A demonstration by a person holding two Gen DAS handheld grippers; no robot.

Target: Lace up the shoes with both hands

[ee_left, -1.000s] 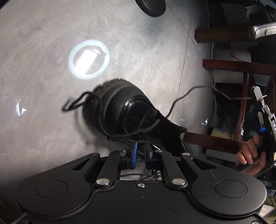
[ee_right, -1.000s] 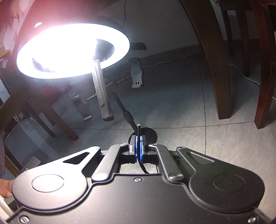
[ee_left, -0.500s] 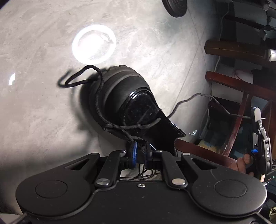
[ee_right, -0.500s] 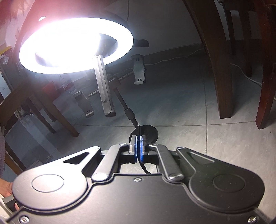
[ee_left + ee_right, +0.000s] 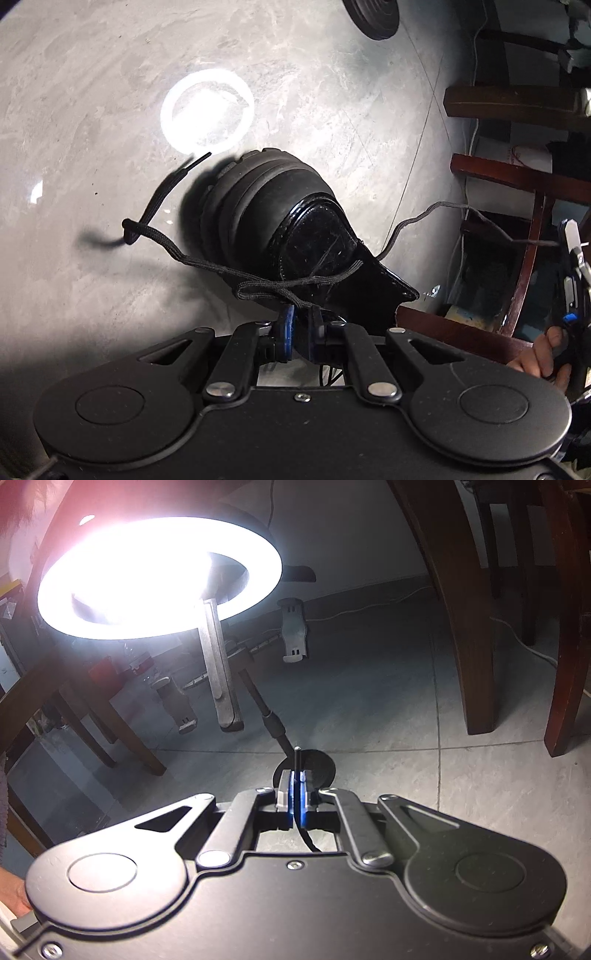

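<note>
Black lace (image 5: 207, 264) trails over the grey floor (image 5: 92, 92) at nine o'clock of the shoe (image 5: 280, 221), its loose tip lying up near the ring of reflected light (image 5: 207, 110) at eleven. From there the strand runs back down to six o'clock, into my left tool (image 5: 300, 334). That tool is nearly closed; the lace passes between its blue pads, and I judge it pinched there, though the contact itself is hard to see.

The shoe lies on the floor just ahead of the left tool, toe toward twelve, glossy tongue toward me, so its long axis runs roughly along the line I point. The other strand crosses the tongue and swings out to three o'clock, rising slack toward my right tool (image 5: 570, 258), seen at the far edge with my hand (image 5: 543, 354) below it.

In the right wrist view, my right tool (image 5: 296, 794) is clamped tight on the lace end (image 5: 297, 760), whose stiff tip stands up at twelve from between the pads. It faces the ring lamp (image 5: 159, 579) and chair legs (image 5: 461, 627), away from the shoe.

So the left tool is the nearer one. What matters next, I think, is that the shoe sits between the two tools, with the right strand still slack; drawing the ends apart across the tongue should tighten it.
</note>
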